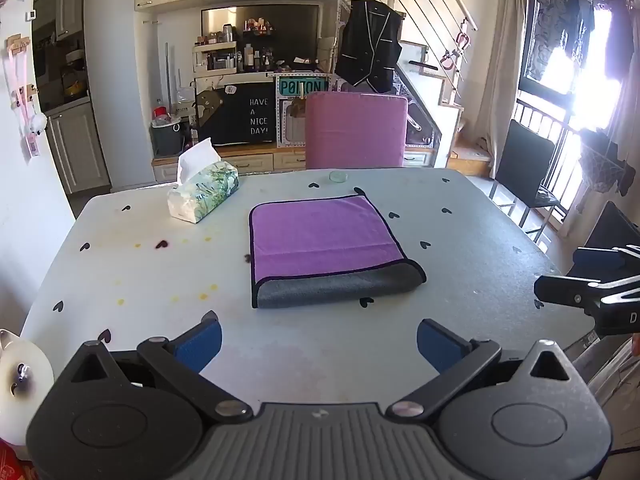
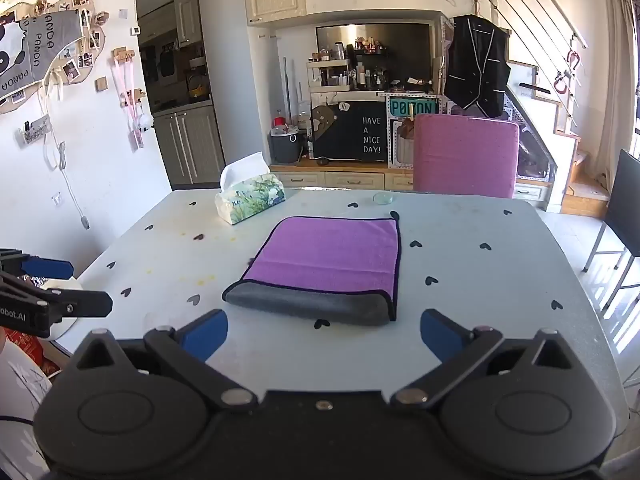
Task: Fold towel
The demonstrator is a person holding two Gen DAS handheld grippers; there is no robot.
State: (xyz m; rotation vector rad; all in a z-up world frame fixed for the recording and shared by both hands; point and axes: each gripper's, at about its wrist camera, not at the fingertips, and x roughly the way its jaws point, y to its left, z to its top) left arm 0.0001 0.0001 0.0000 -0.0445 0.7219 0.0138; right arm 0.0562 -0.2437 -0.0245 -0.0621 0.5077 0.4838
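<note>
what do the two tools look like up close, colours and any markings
Both match: the left tool and right tool have black angular linkage arms with silver pivot pins, blue textured pads on the fingertips, and round black housings either side of a ribbed centre plate. Seen side-on, each body carries partly cut-off white lettering. No cables or sleeves show.

left wrist: near edge, facing across | right wrist: same | shared: towel

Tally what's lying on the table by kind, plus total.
towel: 1
tissue pack: 1
small glass disc: 1
Total: 3
Both grippers, left and right, hover open, holding nothing.
</note>
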